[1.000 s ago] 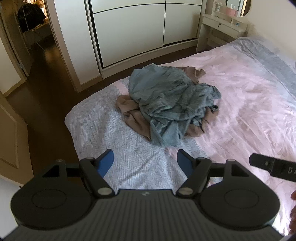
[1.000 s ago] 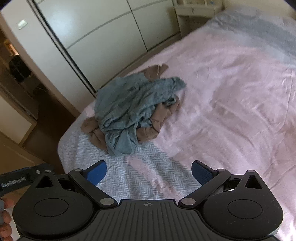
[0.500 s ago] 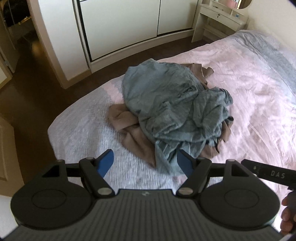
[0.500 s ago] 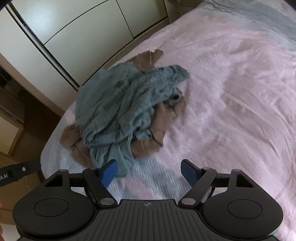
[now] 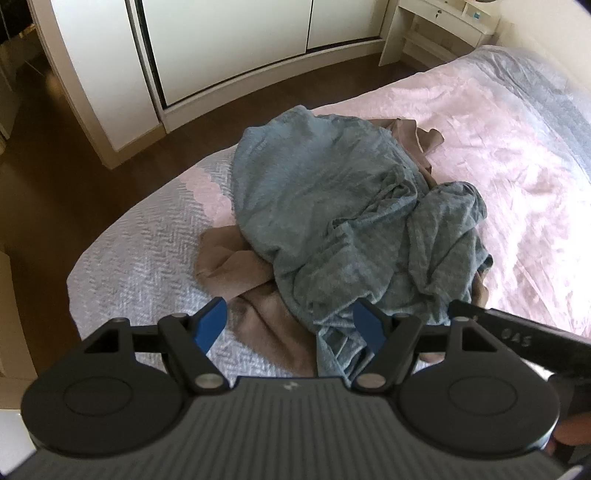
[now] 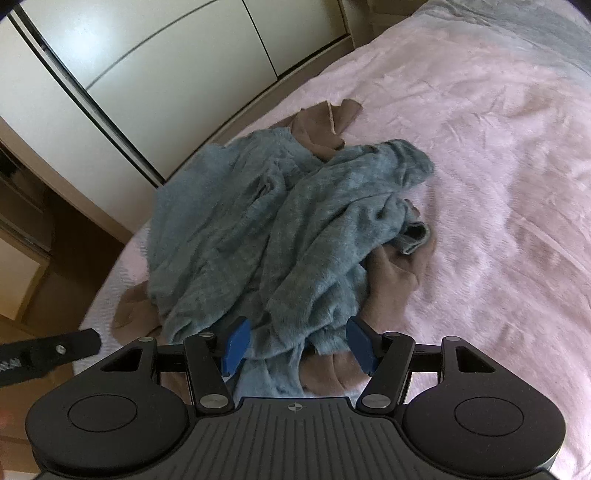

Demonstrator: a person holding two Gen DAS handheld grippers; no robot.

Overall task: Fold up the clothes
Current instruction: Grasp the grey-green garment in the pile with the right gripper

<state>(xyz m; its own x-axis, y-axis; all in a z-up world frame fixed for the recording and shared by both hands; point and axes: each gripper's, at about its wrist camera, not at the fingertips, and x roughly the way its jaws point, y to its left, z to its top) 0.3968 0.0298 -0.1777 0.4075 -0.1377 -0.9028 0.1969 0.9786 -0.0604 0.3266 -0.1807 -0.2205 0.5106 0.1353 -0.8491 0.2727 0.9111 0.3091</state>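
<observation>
— Clothes: a crumpled blue garment heaped on a brown one, down at the foot of the bed, where the pink cover meets a grey herringbone strip.

— Where does the brown show?

— It pokes out on both sides of the heap: a flap on the side toward the wardrobe, another bit on the far side, and a corner at the back.

— And the left hand-held gripper?

— Spread wide, blue fingertips well apart, nothing between them. It hangs just above the near edge of the heap, one tip over the brown cloth, the other over the blue hem.

— The right hand-held gripper?

— Also open, a bit less wide, empty. A fold of the blue garment lies between its fingers, but they aren't closed on it. Whether the tips touch the cloth, I can't tell.

— Close together?

— Side by side; each camera catches the other's black body at its edge. A white dressing table stands past the bed's far corner.
</observation>
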